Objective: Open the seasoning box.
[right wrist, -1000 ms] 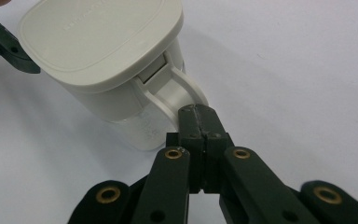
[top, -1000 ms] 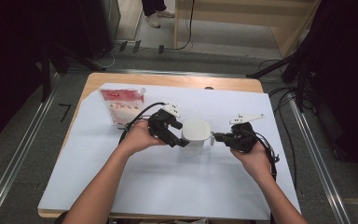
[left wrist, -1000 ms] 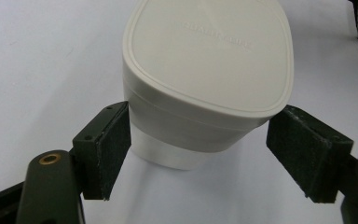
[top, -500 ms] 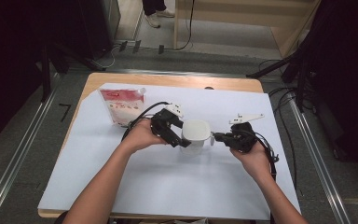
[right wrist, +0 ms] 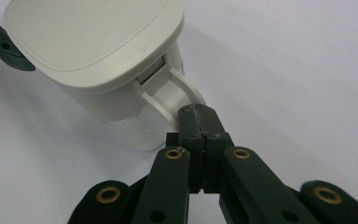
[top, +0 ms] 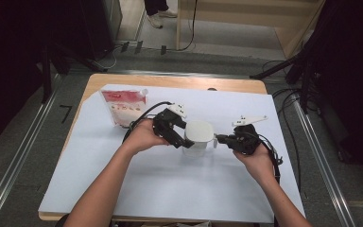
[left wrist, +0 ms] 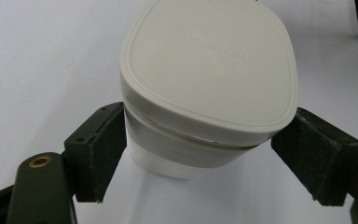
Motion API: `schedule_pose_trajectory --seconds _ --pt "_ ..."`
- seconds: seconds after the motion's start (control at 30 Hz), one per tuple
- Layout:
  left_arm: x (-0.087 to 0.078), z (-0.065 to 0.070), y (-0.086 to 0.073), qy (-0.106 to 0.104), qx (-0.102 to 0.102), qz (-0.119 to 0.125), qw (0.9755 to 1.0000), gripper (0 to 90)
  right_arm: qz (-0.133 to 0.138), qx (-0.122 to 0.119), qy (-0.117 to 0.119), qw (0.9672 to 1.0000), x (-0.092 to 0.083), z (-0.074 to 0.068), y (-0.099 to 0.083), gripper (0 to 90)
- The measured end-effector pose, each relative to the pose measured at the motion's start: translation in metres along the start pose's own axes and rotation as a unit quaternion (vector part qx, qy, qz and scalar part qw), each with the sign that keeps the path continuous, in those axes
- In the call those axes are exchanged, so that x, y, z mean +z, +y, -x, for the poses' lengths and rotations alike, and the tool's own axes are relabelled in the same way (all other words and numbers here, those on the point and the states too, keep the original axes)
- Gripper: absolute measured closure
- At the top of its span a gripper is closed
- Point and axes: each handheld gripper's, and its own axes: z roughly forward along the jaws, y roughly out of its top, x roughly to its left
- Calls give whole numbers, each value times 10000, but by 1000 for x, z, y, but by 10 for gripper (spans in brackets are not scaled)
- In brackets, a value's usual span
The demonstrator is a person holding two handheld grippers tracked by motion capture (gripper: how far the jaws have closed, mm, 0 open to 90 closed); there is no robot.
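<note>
Right gripper (right wrist: 200,116): you have it clenched on the cup's handle (right wrist: 177,91).
Left gripper (left wrist: 200,161): your jaws stand released, one on each side of the cup.
Cup (top: 198,135): upright between your two grippers, lid (left wrist: 209,60) on.
Pouch (top: 123,108): beyond your left gripper, apart from it.

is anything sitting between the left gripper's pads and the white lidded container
Nothing visible does. The left gripper straddles the white plastic lidded container just under its lid; one pad is at its wall, the other stands slightly off. The right gripper is shut on the container's handle.
</note>
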Motion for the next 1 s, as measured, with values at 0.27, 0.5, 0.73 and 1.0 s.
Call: schedule_pose_trajectory --seconds 0.27,0.5,0.73,1.0 --pt "-3 1 1 -10 10 73 10000 204 -10 -26 11 10000 1 0 0 900" --pt "-5 3 4 81 76 25 9999 204 -13 -30 20 10000 0 0 0 900" --pt "-15 10 11 196 224 129 9995 262 -5 -9 42 10000 1 1 0 900" --pt "-19 17 15 -40 299 78 9995 486 -6 -14 82 10000 1 0 -1 900"
